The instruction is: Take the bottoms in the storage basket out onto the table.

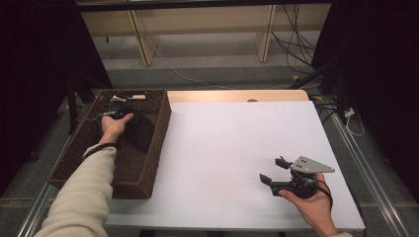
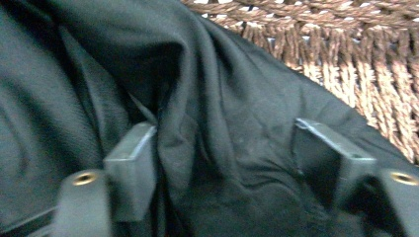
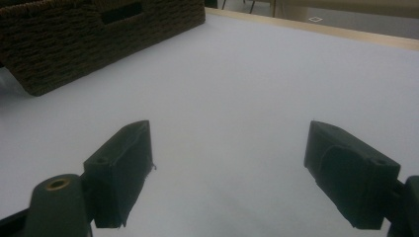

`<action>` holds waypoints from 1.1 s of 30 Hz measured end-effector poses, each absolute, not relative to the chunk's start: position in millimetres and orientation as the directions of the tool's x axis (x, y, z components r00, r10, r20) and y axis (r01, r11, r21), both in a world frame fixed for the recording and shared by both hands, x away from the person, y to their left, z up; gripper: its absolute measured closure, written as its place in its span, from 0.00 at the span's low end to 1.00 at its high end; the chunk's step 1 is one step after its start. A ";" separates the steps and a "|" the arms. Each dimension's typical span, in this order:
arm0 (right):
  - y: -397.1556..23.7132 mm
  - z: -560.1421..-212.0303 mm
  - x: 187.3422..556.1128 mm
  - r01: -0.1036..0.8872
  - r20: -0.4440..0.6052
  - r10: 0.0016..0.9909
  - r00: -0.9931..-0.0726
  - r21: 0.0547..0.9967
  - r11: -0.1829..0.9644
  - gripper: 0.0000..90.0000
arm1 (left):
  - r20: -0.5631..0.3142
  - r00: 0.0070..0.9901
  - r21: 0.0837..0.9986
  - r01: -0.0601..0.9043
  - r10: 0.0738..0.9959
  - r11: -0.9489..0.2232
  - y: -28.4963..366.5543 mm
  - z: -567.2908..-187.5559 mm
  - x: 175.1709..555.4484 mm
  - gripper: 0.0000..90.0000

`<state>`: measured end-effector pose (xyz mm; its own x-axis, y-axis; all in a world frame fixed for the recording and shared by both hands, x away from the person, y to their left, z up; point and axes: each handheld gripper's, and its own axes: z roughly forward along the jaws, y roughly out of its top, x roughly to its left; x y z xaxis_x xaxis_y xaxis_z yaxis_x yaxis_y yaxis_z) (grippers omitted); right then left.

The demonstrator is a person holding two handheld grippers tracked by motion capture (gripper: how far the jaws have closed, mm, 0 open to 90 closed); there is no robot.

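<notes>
Now | 1 basket [image 1: 159, 129] | 1 black cloth [image 2: 212, 123] between spread left tool [image 2: 225, 158] | right tool [image 3: 227, 173] spread

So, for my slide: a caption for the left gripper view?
Left gripper astride a fold of black cloth inside the wicker basket.

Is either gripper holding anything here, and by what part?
The left gripper straddles a fold of the black cloth in the basket, not visibly clamped. The right gripper is open, holding nothing.
</notes>
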<state>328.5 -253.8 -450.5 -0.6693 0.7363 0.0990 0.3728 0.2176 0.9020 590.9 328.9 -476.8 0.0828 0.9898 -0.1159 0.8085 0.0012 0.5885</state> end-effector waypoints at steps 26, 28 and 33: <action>-251.3 -450.6 329.3 0.372 0.094 0.735 -0.672 0.901 0.225 0.23 | 0.011 0.146 0.664 0.739 0.989 -0.116 323.1 -463.2 575.5 0.91; -250.3 -450.0 329.2 0.371 0.095 0.736 -0.671 0.902 0.222 0.23 | 0.007 0.151 0.676 0.728 0.989 -0.116 323.3 -458.4 573.3 0.91; -249.1 -448.6 328.7 0.363 0.090 0.735 -0.672 0.905 0.221 0.24 | -0.016 0.161 0.718 0.689 0.987 -0.100 323.3 -447.4 564.5 0.91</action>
